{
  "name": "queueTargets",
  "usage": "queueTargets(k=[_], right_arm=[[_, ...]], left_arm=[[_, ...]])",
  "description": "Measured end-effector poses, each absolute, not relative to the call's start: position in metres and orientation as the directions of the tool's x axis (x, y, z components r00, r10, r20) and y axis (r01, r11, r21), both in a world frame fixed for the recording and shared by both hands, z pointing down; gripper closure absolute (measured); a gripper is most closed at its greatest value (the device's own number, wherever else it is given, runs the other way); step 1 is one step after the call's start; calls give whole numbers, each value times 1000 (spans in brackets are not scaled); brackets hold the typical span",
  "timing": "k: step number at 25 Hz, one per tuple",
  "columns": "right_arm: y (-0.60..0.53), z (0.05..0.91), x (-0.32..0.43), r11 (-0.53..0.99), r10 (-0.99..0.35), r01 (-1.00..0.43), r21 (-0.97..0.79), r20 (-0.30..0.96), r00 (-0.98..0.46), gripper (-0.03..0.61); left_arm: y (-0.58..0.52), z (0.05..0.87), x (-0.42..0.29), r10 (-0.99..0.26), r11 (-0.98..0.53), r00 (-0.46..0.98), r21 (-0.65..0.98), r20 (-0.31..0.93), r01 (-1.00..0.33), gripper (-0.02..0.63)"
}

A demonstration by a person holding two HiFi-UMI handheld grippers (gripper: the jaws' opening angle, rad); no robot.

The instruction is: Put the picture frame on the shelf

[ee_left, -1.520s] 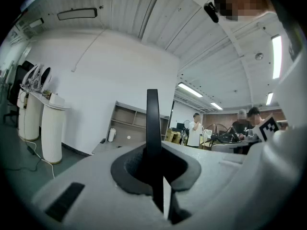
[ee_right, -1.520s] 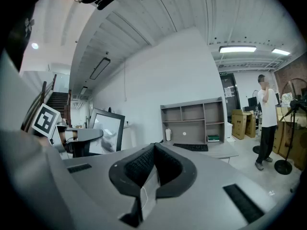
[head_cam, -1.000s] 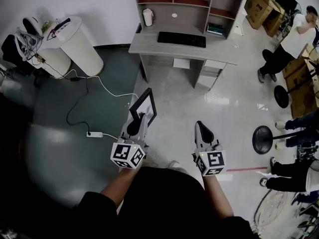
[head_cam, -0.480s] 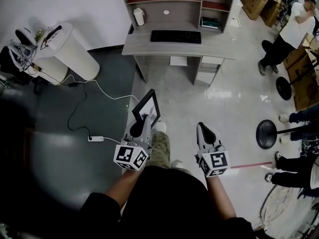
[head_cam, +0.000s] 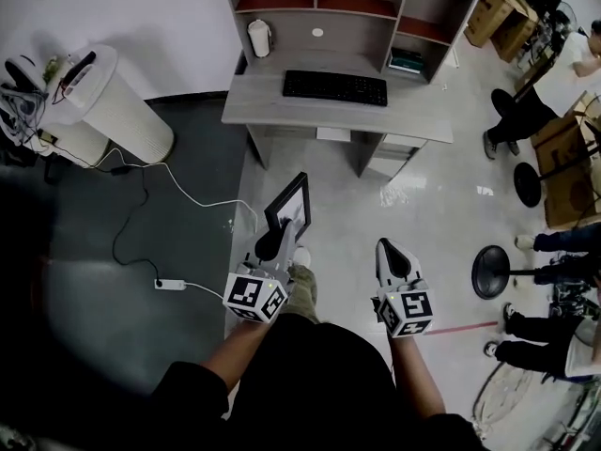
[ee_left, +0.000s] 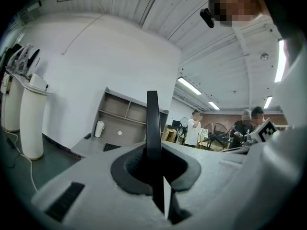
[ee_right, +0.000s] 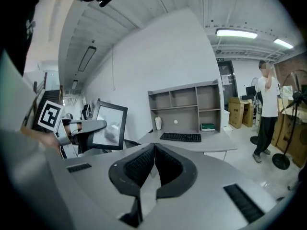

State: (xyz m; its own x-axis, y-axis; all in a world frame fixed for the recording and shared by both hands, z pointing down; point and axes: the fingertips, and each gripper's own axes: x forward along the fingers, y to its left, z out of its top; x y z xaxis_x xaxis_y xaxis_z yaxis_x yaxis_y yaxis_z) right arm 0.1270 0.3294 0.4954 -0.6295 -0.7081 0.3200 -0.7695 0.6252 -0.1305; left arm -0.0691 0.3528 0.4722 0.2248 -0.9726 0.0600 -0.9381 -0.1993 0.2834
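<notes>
My left gripper (head_cam: pixel 273 241) is shut on a black picture frame (head_cam: pixel 290 209), which stands upright from its jaws. In the left gripper view the frame (ee_left: pixel 153 128) shows edge-on as a thin black bar between the pads. From the right gripper view I see its glass face (ee_right: pixel 109 126) at the left. My right gripper (head_cam: pixel 391 255) is shut with nothing in it; its pads meet (ee_right: pixel 154 163). The grey shelf unit (head_cam: pixel 364 7) stands on a desk (head_cam: pixel 272 100) ahead, some way off from both grippers.
On the desk lie a black keyboard (head_cam: pixel 335 86) and a white jar (head_cam: pixel 259 37). White cylinders (head_cam: pixel 117 101) and a cable with a power strip (head_cam: pixel 170 284) are at the left. People (head_cam: pixel 535 92), stools (head_cam: pixel 492 272) and cardboard boxes (head_cam: pixel 500 7) fill the right.
Both grippers and I have moved forward toward the desk, which now shows slightly nearer. The frame stays held in the left gripper.
</notes>
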Motion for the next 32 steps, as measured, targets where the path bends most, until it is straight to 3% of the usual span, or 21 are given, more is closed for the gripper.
queueTargets(k=[13, 19, 32], right_arm=[[170, 460, 10, 600, -735, -790, -126, 303, -606, 566], [143, 457, -5, 563, -751, -816, -131, 331, -571, 566], [97, 476, -28, 614, -707, -769, -178, 310, -636, 566]], left_arm=[[207, 451, -193, -967, -225, 249, 286, 50, -931, 581], [167, 453, -223, -961, -251, 275, 320, 32, -914, 581], [127, 464, -236, -965, -232, 259, 330, 38, -915, 581]])
